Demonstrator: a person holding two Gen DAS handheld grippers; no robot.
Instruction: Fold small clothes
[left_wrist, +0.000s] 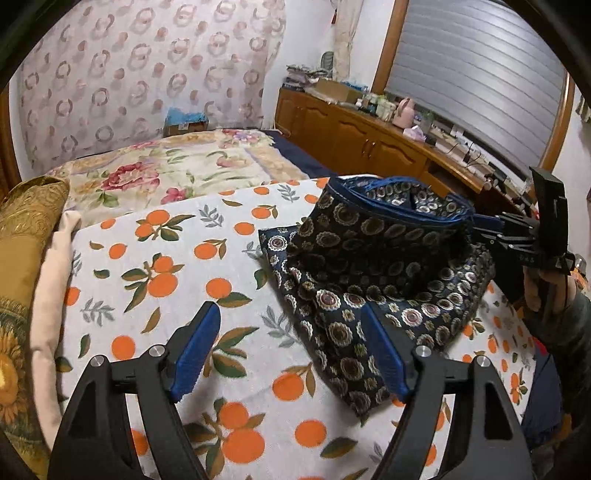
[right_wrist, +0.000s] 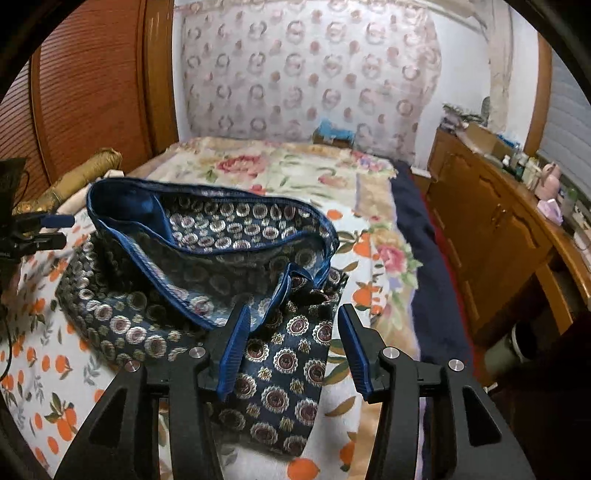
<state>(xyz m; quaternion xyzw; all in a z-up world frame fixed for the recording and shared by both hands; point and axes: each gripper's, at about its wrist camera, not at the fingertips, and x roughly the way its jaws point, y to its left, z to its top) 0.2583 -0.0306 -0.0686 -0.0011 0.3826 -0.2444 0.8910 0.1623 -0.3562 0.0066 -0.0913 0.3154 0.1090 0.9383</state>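
Note:
A small dark navy garment (left_wrist: 373, 266) with round flower motifs and a blue-edged waistband lies bunched on the orange-print sheet (left_wrist: 155, 258). Its waistband stands up and gapes. My left gripper (left_wrist: 291, 350) is open low over the sheet at the garment's near left edge, with its right pad (left_wrist: 384, 354) above the cloth. In the right wrist view the garment (right_wrist: 207, 266) fills the middle, and my right gripper (right_wrist: 293, 350) is open with a flat part of the cloth lying between its pads, untouched. Each gripper shows in the other's view: the right gripper (left_wrist: 484, 230) by the waistband, the left gripper (right_wrist: 55, 230) at the far left.
A folded floral quilt (left_wrist: 173, 173) lies behind the sheet. A golden pillow (left_wrist: 26, 236) and a beige roll of cloth (left_wrist: 51, 280) sit along the left. A wooden cabinet (right_wrist: 491, 236) with cluttered top runs along the bed's right side. A hand (left_wrist: 535, 291) holds the right gripper.

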